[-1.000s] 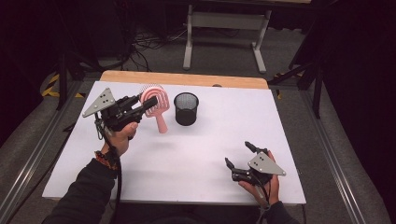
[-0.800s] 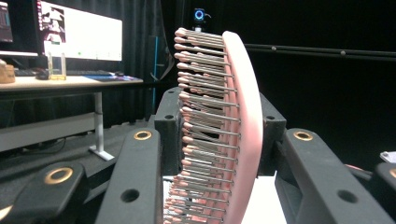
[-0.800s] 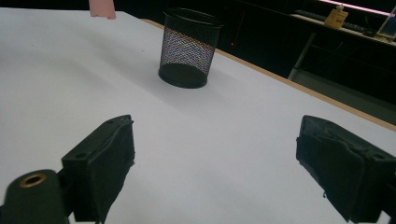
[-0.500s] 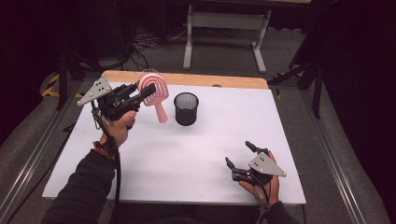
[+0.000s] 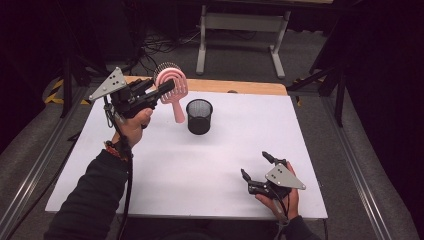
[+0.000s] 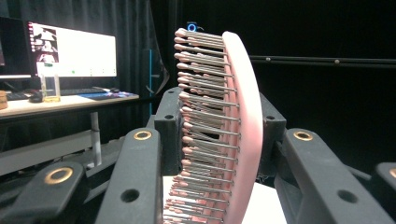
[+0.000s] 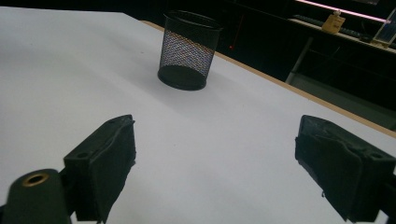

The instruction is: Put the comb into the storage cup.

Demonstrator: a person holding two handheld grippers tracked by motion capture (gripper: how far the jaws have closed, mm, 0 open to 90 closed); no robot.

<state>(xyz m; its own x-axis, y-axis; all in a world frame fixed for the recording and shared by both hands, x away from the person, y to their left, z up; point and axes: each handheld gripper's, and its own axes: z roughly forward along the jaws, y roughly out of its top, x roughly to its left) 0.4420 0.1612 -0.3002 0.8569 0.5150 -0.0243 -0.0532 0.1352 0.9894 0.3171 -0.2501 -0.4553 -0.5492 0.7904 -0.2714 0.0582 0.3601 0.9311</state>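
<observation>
Left tongs [image 5: 167, 90] lifted pink brush [image 5: 172, 87] higher; handle end hidden below.

Looks like a lab setup: black curtains [image 6: 116, 28] all round, a monitor [image 6: 70, 49] on a side desk [image 6: 56, 102], cables [image 5: 165, 45] on the floor.

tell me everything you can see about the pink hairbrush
The pink hairbrush looks like plastic: a rounded head with curved slots, rows of thin pins tipped with pink beads, and a short handle. It is lifted off the white table, head up and handle down, just left of the black mesh cup. The left gripper is clamped on the head, one jaw on the pins, one on the back.
</observation>
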